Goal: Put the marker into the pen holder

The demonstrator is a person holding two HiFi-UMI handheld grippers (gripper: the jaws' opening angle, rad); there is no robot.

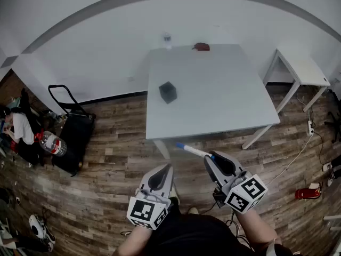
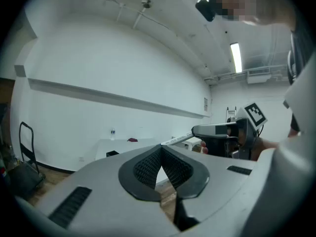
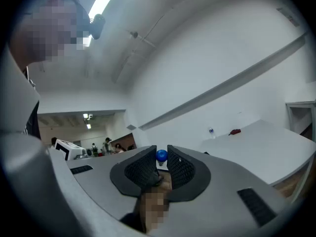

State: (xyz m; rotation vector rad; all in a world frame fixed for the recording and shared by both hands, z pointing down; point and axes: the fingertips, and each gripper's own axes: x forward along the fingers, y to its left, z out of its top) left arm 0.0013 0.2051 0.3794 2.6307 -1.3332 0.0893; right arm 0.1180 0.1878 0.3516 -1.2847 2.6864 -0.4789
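Jaws of the right gripper (image 3: 161,150) are seen clamped on the marker (image 3: 161,155), whose round blue cap end shows just past the pad tips in the right gripper view. In the head view the marker (image 1: 193,151) is held roughly level: its white barrel runs out from the right gripper (image 1: 210,158) toward the left, and the blue cap is the end farthest from the jaws. The marker is carried in the air over the wooden floor (image 1: 112,143), just off the near edge of the white table (image 1: 224,100).

The pen holder (image 1: 167,92), a small black box, is set upright on the table's left part, well apart from the marker and beyond it. A bottle (image 1: 167,39) and a red object (image 1: 201,47) are placed at the table's far edge.

The left gripper (image 1: 167,167) is held just beside the right one, low and short of the table. Its jaws are pressed together at the tips with nothing between them, as shown in the left gripper view (image 2: 161,149). From that view the marker (image 2: 177,138) is seen jutting from the right gripper (image 2: 194,131).
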